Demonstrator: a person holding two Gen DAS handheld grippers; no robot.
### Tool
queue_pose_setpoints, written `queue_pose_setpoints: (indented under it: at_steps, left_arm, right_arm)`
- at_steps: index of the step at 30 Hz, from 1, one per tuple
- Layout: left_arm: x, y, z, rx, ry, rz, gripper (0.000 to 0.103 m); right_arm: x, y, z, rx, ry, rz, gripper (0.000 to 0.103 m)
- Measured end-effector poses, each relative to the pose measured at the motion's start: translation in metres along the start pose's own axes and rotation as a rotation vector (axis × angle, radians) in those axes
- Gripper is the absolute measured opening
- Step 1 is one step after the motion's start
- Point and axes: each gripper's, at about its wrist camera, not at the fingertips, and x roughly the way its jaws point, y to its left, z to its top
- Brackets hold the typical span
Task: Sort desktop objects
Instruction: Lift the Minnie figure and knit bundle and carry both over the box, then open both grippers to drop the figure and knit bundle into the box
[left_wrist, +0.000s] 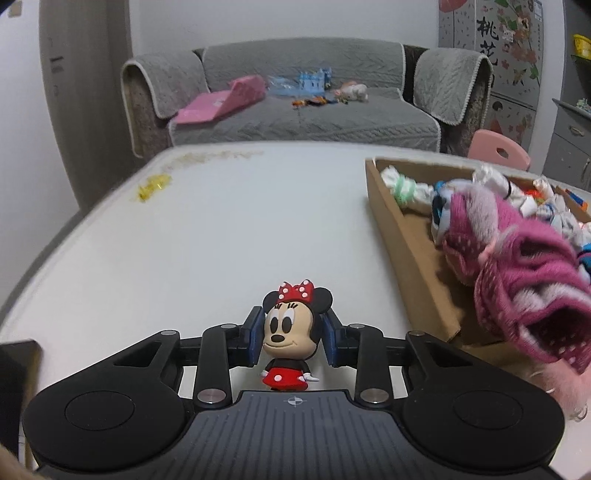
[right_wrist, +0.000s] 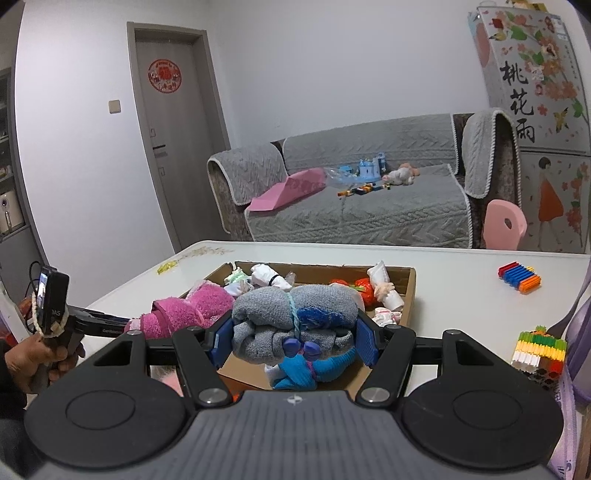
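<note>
Left wrist view first, read from left to right: yellow scraps (left_wrist: 153, 186) at the upper left of the white table (left_wrist: 207, 236), near its far edge; at lower centre the left gripper (left_wrist: 291, 338), closed on a small mouse figurine (left_wrist: 291, 336) with red dotted bow and red skirt, blue pads touching both sides of its head, figurine upright with feet low against the tabletop, contact with the table not clear; to the right a cardboard tray (left_wrist: 402, 236) lying on the table, filled with rolled socks and small cloth bundles; at the far right edge a pink dotted sock (left_wrist: 528, 280), blurred, in front of the tray. Behind the table, at the top of the frame, a grey sofa (left_wrist: 295, 110) with toys on its seat. Right wrist view, again from left to right: at the lower left edge a hand (right_wrist: 29, 360) holding the handle of the other gripper; beside it a pink fluffy bundle (right_wrist: 192, 310) at the near left corner of the tray (right_wrist: 404, 291); in the centre the right gripper (right_wrist: 295, 338), clamped on a grey sock bundle (right_wrist: 291, 317) tied with a blue string, both blue pads pressed on its ends, bundle held over the near edge of the tray, with a bright blue sock part hanging under it; at the right, on the bare table, a striped block piece (right_wrist: 519, 277) further back and a second block stack (right_wrist: 539, 354) near the right edge.
</note>
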Motion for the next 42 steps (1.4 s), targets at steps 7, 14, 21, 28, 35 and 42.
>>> queue_pose_setpoints:
  at_steps: [7,14,21,28,35,42]
  left_arm:
    - [-0.040,-0.006,0.028,0.020,-0.049,-0.005,0.038]
    - [-0.082,-0.036,0.062,0.099,-0.124,-0.041,0.038]
    - [-0.098,-0.070,0.093,0.150,-0.161,-0.099,0.038]
    - [-0.100,-0.100,0.109,0.192,-0.171,-0.152,0.038]
    - [-0.084,-0.129,0.113,0.212,-0.137,-0.212,0.038]
    - [-0.066,-0.148,0.112,0.239,-0.104,-0.246,0.038]
  right_arm:
    - [-0.008,0.002,0.012,-0.008,-0.025,-0.003,0.061]
    - [-0.017,0.006,0.028,-0.031,-0.058,-0.005,0.061]
    - [-0.022,0.008,0.047,-0.061,-0.089,-0.016,0.061]
    - [-0.019,0.007,0.063,-0.090,-0.098,-0.023,0.061]
    - [0.002,0.007,0.072,-0.125,-0.074,-0.022,0.061]
    - [0.019,0.010,0.075,-0.148,-0.039,-0.006,0.061]
